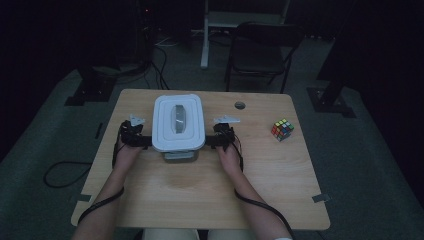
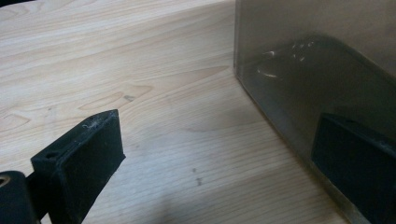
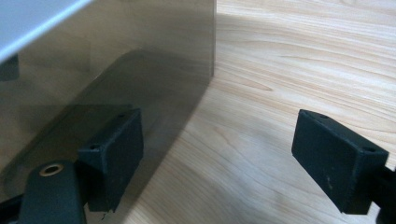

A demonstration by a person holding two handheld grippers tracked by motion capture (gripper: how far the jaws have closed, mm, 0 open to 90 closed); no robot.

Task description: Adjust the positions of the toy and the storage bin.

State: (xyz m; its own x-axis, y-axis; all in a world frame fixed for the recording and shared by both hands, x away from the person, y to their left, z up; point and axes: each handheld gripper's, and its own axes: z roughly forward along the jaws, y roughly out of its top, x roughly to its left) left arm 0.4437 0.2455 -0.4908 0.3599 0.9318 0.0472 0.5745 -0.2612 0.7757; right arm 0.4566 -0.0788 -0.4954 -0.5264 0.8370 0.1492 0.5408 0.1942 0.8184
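A box with a white lid (image 1: 178, 122) and a grey handle on top stands on the wooden table (image 1: 200, 195), toward the back and left of centre. My left gripper (image 1: 146, 141) sits at the box's left side and my right gripper (image 1: 211, 141) at its right side, both low near the tabletop. In the left gripper view the smoky wall of the box (image 2: 303, 70) rises at right, and the left gripper (image 2: 215, 163) is open with only bare wood between its jaws. In the right gripper view the box wall (image 3: 116, 46) stands at left, and the right gripper (image 3: 224, 158) is open over bare wood.
A colour cube (image 1: 282, 129) lies near the table's right edge. A round cable hole (image 1: 240, 105) sits in the tabletop behind the right hand. Beyond the table stand a dark chair (image 1: 260, 50) and a white stand (image 1: 205, 35). Cables trail from both forearms.
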